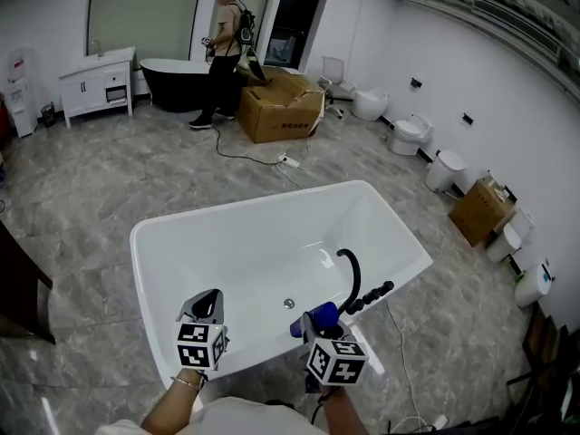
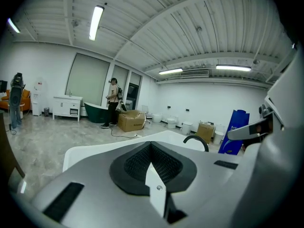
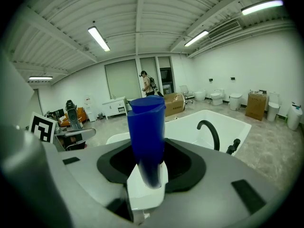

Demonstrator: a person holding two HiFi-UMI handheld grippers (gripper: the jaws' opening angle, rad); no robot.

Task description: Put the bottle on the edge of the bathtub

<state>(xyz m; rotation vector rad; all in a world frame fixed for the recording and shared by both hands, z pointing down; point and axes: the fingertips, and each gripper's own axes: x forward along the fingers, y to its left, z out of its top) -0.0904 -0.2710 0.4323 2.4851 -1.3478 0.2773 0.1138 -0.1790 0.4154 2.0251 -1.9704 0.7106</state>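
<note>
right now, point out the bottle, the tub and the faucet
bottle (image 3: 146,132), right gripper view, on its blue body
tub (image 1: 263,205), head view, on its far rim
faucet (image 1: 356,275), head view, on the curve of the black spout

The head view looks from above, steeply down, on the white bathtub (image 1: 227,261), with the left hand-held gripper (image 1: 208,299) and the right hand-held gripper (image 1: 317,323) near its lower edge. Each gripper view sits low, close behind its own jaws, and faces almost level across the room. All three views share the black faucet (image 1: 352,270) and the far person (image 1: 224,53).
</note>
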